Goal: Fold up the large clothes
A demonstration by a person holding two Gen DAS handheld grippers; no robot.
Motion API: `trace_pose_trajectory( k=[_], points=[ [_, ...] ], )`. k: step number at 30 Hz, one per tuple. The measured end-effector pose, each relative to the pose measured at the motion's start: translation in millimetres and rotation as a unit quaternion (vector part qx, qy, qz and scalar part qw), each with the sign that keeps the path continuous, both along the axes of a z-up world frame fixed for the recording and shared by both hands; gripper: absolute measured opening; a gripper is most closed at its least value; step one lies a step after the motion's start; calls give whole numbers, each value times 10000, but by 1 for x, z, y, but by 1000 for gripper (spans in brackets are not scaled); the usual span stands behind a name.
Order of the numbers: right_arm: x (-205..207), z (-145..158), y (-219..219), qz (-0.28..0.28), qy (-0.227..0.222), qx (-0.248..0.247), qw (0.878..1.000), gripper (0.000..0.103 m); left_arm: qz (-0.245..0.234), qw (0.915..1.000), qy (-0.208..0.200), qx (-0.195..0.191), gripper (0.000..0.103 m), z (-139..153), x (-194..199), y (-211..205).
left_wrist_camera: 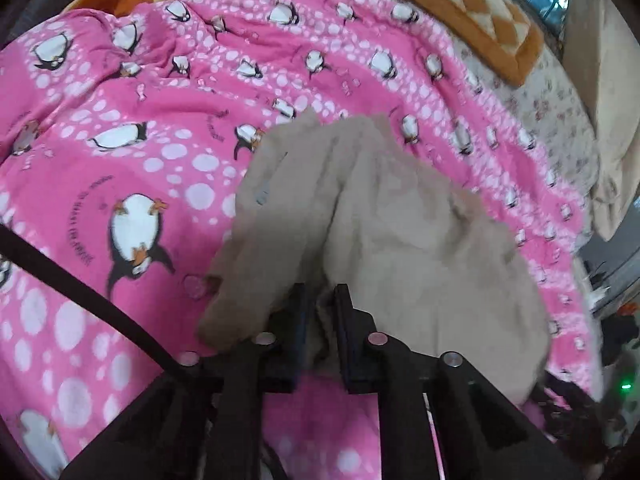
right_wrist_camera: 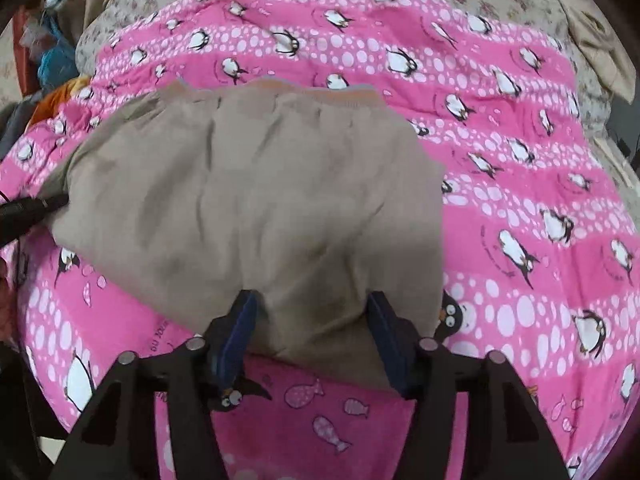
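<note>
While the tan garment [right_wrist_camera: 256, 200] lies on the pink penguin blanket [right_wrist_camera: 520, 200], the left gripper [left_wrist_camera: 320, 300] pinches a bunched fold of it, and the right gripper [right_wrist_camera: 310, 312] stands wide over its near edge.

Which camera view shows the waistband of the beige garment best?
The right wrist view: the beige garment lies spread out, its orange-trimmed waistband along the far edge. The left wrist view shows only bunched beige cloth in the left gripper, no waistband.
</note>
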State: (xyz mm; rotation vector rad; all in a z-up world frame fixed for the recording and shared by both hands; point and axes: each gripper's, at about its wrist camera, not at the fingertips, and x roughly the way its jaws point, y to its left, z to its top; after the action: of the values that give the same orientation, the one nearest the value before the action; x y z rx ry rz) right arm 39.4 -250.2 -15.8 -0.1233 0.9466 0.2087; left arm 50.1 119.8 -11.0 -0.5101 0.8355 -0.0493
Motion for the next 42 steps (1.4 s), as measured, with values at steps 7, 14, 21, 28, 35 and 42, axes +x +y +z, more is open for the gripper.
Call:
trace_pose_trajectory(
  k=[7,14,21,28,35,42],
  points=[
    [-2,3,0,57,7,-8,10000,68,289,9985,-172,-440,44,-4,-47,9],
    [1,13,5,40,-140,96,9998,68,287,9914,-281,-1248,48,-24,-10,20],
    [-3,12,6,91,-159,103,9998,68,880,9717,-321,-2167,48,-29,25,39],
    [-5,10,5,178,-103,51,9998,68,795,9807,-119,-1781,2,-25,21,23],
    [-3,10,8,183,-83,63,9998,70,814,9802,-25,-1804,29,-28,40,26],
    [-3,12,10,208,-80,90,9997,70,649,9899,-16,-1259,11,-23,44,18]
  ],
)
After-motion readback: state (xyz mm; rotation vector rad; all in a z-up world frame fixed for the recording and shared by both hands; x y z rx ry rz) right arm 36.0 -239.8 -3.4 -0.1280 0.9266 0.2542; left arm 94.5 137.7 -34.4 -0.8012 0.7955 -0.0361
